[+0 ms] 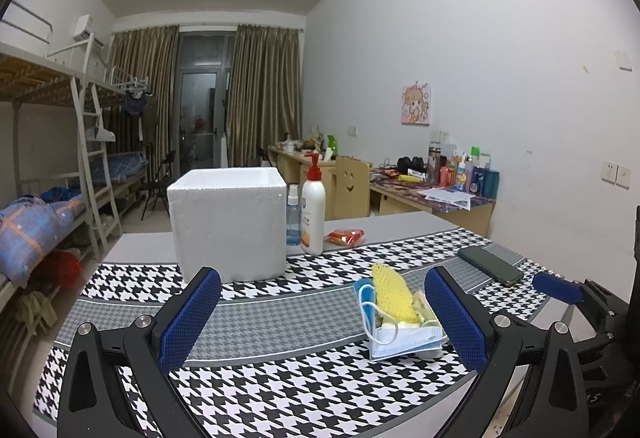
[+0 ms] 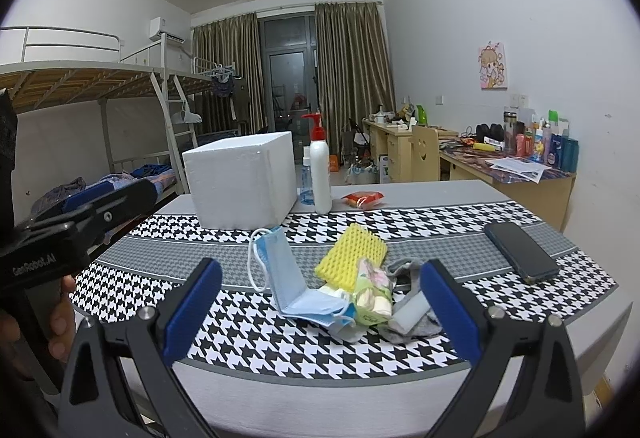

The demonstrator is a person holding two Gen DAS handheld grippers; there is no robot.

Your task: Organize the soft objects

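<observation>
Soft things are lying in a small heap on the checked table cloth (image 2: 360, 350): a blue face mask (image 2: 286, 278) is leaning against a yellow foam net (image 2: 352, 252), with a tissue pack (image 2: 374, 296) and a grey sock (image 2: 412, 312) touching beside them. Behind the heap a white foam box (image 2: 242, 183) is standing, next to a pump bottle (image 2: 320, 167). Both the left gripper (image 1: 322, 318) and the right gripper (image 2: 322, 312) are hovering with jaws spread wide, gripping nothing. A phone (image 2: 520, 252) is lying well apart.

Matt white foam box (image 2: 240, 181), yellow foam net (image 2: 352, 254), glossy plastic pump bottle (image 2: 320, 173), houndstooth cloth (image 2: 280, 334)
</observation>
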